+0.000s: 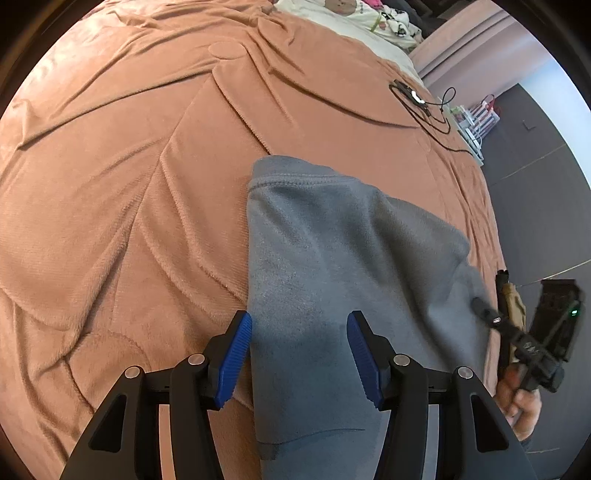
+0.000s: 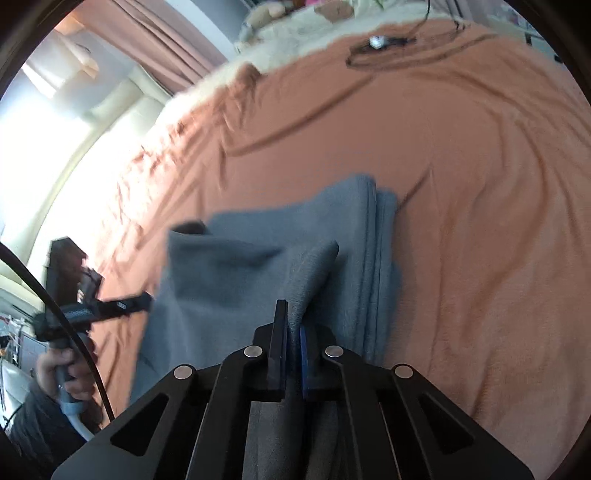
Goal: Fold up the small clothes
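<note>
Grey fleece garment (image 1: pixel 332 266) lying on the orange blanket (image 1: pixel 129 184), already doubled over a few times judging by the stacked edges (image 2: pixel 380 266) showing in the right wrist view. Looks like mid-fold: one more layer being carried across.

Right gripper (image 2: pixel 293 354) clamped down on a pinched ridge of the grey fleece, fabric rising in a little tent just ahead of the jaws. Left gripper (image 1: pixel 299 354) spread wide, blue pads (image 1: pixel 236 354) either side of the cloth with nothing pinched between them (hovering above or just resting on it, hard to tell which). From the left view, the right gripper (image 1: pixel 491 317) pokes in at the garment's far right edge.

Next move, probably: drag or lift the pinched flap over the stack and lay it flat, with the left one either pinning the near part or grabbing the hemmed edge (image 1: pixel 295 181) ahead of it to keep things square. Needs a level carry so the layers underneath don't slide.

Room-wise, loads of free blanket ahead and to the left of the left gripper, wrinkled but bare. Ahead-right, a black cable with a small device (image 1: pixel 417 99) well away from the cloth. Bed edge close on the right side of the garment, so better to fold inward than toward that drop. Pillows or plush stuff (image 1: pixel 351 14) far ahead, no bother.
</note>
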Motion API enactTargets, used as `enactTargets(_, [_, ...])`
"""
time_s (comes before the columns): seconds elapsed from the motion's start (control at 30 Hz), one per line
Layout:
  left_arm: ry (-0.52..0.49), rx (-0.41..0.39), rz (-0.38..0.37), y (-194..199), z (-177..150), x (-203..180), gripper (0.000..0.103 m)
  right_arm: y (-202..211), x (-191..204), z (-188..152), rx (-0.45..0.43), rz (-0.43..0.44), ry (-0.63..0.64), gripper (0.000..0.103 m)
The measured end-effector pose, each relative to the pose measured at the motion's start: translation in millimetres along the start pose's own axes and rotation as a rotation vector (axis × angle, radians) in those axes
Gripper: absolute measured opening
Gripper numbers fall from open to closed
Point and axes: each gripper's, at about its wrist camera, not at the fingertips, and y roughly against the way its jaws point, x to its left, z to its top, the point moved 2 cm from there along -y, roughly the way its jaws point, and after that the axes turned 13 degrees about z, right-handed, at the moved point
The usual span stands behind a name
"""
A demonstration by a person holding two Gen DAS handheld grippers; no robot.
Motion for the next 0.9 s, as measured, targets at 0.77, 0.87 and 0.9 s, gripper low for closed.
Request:
enactTargets(0.77, [0.022,0.019,-0.013,4.3,-49.5,9.5,0.056,0.3,-7.5,-14.1,0.060,-0.078,-0.001,0.069])
enactTargets(0.87, [0.032,0.020,-0.025,6.4,-57.2,12.2,0.056,-2.1,-8.7,-20.5,0.104,-0.089,-0.012,0.061])
enactTargets(0.9, [0.036,0.019,-0.031,7.5,-59.6,13.4,0.056,-2.8,-9.4,-22.6,0.112,-0.095,-0.015,0.053])
